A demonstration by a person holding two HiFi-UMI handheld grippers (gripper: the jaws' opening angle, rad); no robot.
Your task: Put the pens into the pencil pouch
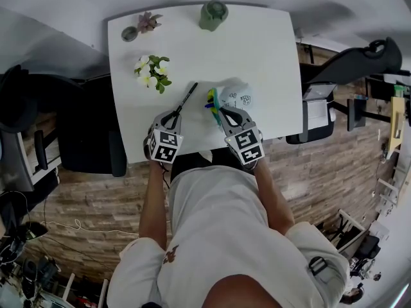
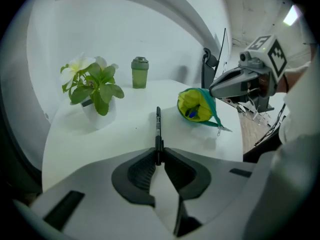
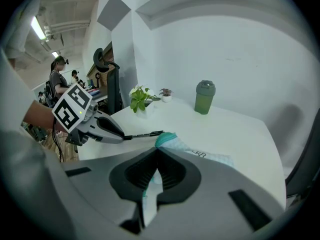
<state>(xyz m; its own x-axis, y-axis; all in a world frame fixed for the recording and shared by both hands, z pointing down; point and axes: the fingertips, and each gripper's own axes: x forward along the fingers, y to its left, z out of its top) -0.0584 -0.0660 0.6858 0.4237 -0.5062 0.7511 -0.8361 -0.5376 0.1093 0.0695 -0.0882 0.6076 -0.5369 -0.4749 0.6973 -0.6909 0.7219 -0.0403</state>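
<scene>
Left tongs (image 2: 159,153) are shut tight on the near end of a black pen (image 2: 158,126). The rest of the pen sticks out toward the far side of the white bench (image 1: 257,50). It is hard to tell if its tip touches the top. Right tongs (image 3: 156,153) are pinched on the blue-green edge of the pouch (image 3: 167,140). The pouch lies just right of the pen, with its mouth turned left toward the pen. The mouth is open and yellow inside, and something blue shows in it.

The pen looks light, thin and stiff. It will not bend, but it is smooth. It may slip or swing, since it is held by one end only. A hold nearer the middle would be steadier, yet the end hold lets the long part go in first. The pouch looks soft and floppy. Its mouth would likely fall shut if let go, so the rim by the zip is the good spot to hold. A plant (image 1: 153,72) and a green cup (image 1: 213,15) stand on the far part of the bench, not in the way.
</scene>
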